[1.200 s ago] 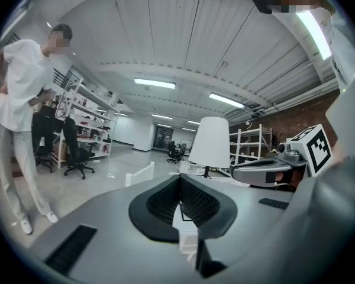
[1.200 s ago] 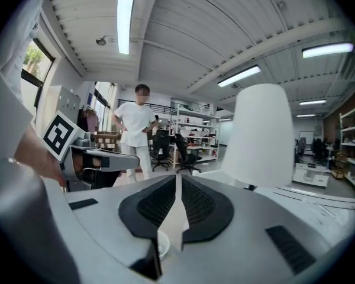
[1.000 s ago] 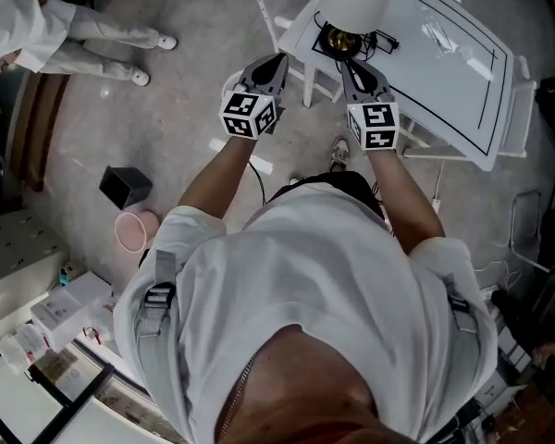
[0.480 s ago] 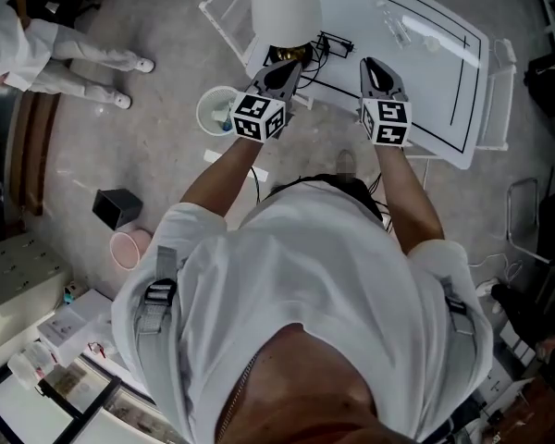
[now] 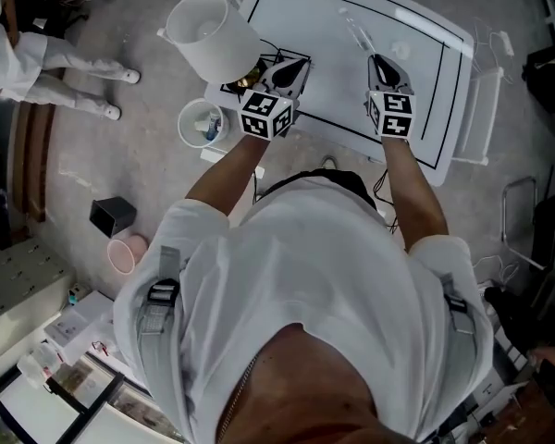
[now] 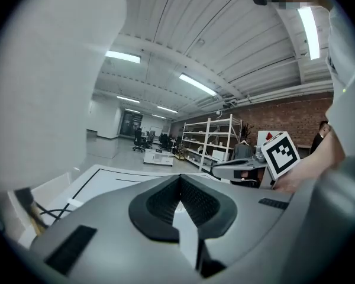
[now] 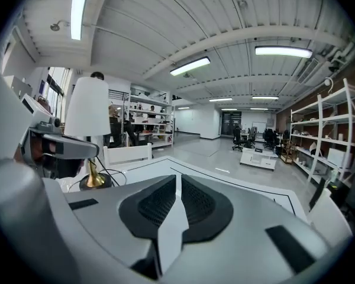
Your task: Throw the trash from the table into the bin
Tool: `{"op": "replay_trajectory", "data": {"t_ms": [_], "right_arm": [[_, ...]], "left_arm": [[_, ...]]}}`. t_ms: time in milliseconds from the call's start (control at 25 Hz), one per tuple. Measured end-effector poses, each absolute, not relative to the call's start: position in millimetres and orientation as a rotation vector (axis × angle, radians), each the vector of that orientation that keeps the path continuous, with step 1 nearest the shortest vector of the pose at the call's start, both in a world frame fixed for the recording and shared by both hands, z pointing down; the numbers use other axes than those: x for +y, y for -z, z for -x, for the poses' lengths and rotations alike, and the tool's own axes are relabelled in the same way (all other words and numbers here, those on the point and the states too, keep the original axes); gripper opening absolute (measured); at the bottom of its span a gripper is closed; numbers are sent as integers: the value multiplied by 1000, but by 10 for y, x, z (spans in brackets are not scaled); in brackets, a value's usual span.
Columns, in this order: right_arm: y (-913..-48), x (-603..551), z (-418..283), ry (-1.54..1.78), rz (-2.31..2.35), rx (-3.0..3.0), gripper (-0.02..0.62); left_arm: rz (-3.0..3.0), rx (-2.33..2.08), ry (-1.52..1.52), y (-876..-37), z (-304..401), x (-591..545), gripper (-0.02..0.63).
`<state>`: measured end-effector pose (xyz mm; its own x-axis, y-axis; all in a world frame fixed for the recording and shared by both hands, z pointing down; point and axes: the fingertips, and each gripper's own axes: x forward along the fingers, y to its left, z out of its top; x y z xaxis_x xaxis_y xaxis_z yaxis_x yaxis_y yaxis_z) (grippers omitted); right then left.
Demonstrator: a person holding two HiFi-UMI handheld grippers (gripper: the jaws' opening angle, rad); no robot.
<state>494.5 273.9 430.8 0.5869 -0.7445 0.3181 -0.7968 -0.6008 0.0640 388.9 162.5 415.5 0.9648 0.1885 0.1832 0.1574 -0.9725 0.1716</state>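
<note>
A white table (image 5: 351, 109) with a black border line stands in front of me. A clear crumpled plastic wrapper (image 5: 358, 35) lies on it, beyond both grippers. My left gripper (image 5: 299, 63) hovers over the table's near left part beside the lamp (image 5: 208, 35), jaws shut and empty. My right gripper (image 5: 377, 60) is over the near middle, just short of the wrapper, and its jaws look shut with nothing between them. A white round bin (image 5: 202, 121) with some rubbish stands on the floor left of the table. In the left gripper view the jaws (image 6: 178, 181) meet.
The lampshade (image 6: 47, 70) fills the left of the left gripper view; its brass base (image 7: 94, 179) and cable sit on the table corner. A white chair (image 5: 476, 109) stands at the table's right. A black box (image 5: 111, 215) and pink bucket (image 5: 122, 255) are on the floor. A person (image 5: 37, 58) stands far left.
Both grippers have travelled forward from above the floor to over the table's near part. The table, lamp and bin have come closer. Jaws look unchanged.
</note>
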Motion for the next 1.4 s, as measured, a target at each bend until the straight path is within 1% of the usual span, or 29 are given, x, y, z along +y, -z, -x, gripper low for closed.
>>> {"op": "replay_trajectory", "data": {"t_ms": [280, 520, 560, 640, 720, 920, 1040, 1400], "right_arm": [[-4654, 3110, -5693, -510, -2609, -1215, 32], [-4878, 2825, -5901, -584, -2507, -1379, 34], [-4921, 2738, -5888, -599, -2474, -1415, 54], [-5021, 2568, -5867, -638, -2405, -1474, 153], [-5136, 2425, -5861, -682, -2345, -1515, 222], [-5448, 2171, -5909, -781, -2204, -1523, 323], [-5595, 2084, -5948, -826, -2148, -1497, 344], [-5928, 2067, -6063, -908, -2057, -1384, 342]], "left_arm": [[-2954, 212, -340, -4250, -4440, 1674, 9], [-2948, 159, -389, -4370, -4779, 1625, 9], [-2946, 150, -396, -4383, -4802, 1607, 9], [-2942, 133, -406, -4406, -4833, 1569, 9], [-2938, 116, -418, -4442, -4851, 1545, 11], [-2930, 79, -454, -4542, -4857, 1483, 9], [-2923, 59, -459, -4555, -4837, 1445, 11], [-2907, 15, -463, -4621, -4778, 1376, 9]]}}
